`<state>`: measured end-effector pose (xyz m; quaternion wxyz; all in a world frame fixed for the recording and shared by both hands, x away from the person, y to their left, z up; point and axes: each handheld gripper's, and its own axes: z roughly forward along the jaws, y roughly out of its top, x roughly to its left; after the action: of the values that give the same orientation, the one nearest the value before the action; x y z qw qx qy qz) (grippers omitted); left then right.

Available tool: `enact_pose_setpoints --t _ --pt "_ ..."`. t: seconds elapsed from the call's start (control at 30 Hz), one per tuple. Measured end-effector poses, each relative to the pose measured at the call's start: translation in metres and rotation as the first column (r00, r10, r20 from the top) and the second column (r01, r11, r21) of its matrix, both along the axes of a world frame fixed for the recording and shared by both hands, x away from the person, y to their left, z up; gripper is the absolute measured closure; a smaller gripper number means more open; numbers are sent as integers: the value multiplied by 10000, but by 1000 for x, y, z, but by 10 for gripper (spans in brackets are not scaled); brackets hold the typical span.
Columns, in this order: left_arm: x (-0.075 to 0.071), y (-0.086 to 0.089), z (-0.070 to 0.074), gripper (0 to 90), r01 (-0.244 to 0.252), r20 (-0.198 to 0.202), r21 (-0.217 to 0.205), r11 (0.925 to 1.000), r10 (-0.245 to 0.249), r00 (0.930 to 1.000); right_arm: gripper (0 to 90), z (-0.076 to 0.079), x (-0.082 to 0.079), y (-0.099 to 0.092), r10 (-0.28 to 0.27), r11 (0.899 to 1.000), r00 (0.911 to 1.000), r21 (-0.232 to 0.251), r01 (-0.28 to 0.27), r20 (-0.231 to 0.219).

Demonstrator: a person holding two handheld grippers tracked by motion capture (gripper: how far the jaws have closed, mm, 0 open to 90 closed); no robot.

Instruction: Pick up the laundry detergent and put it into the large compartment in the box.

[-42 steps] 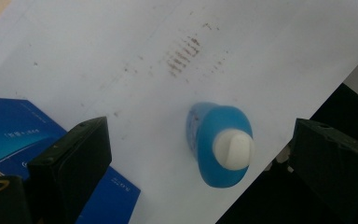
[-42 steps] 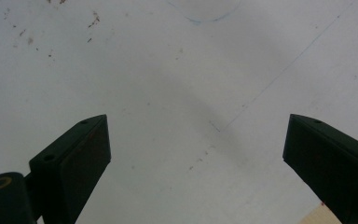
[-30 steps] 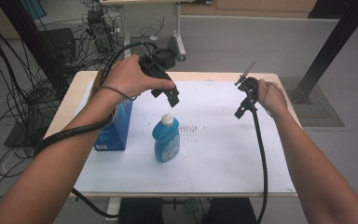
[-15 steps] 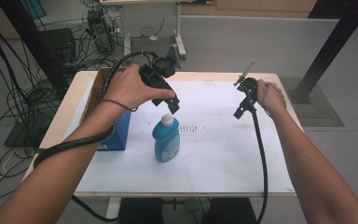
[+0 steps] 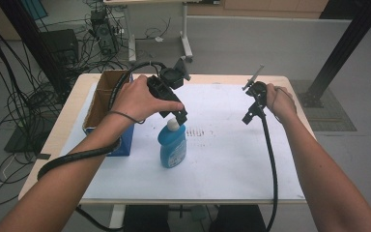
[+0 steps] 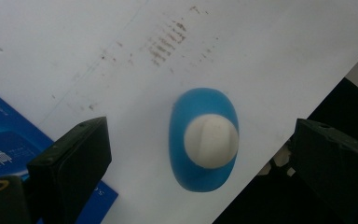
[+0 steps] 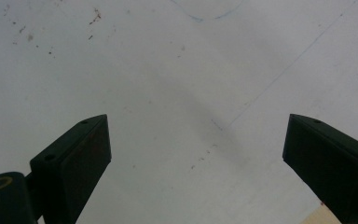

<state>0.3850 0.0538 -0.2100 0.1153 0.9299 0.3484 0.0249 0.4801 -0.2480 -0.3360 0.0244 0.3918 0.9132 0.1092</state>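
No legible text — labels blurred

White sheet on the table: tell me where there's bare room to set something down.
Free: the white sheet between the blue bottle and the right gripper, and its near strip by the table edge. Crowded: the left side, where the blue box, bottle and left gripper sit close.

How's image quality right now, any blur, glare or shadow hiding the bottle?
High view: even light, slightly soft, bottle clear, no glare. Left gripper view: cap fairly sharp, near jaws soft, no glare. Right gripper view: dim, a faint shadow band crosses the sheet, jaws blurred at the edges.
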Motion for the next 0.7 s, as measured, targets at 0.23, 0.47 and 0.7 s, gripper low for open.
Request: enact_pose_setpoints --t 0.23,0.47,0.7 --pt "-2 1 -6 57 -23 -31 -98 9999 22 10000 72 -4 -1 0 -14 10000 10000 14 14 -55" --pt "-2 2 -11 58 -8 -107 -23 10000 8 9999 73 -6 -2 -1 -17 10000 10000 32 17 -79" --pt "-2 2 -17 59 23 -194 49 10000 -22 9998 73 -7 -3 -1 14 10000 10000 25 -14 -45"
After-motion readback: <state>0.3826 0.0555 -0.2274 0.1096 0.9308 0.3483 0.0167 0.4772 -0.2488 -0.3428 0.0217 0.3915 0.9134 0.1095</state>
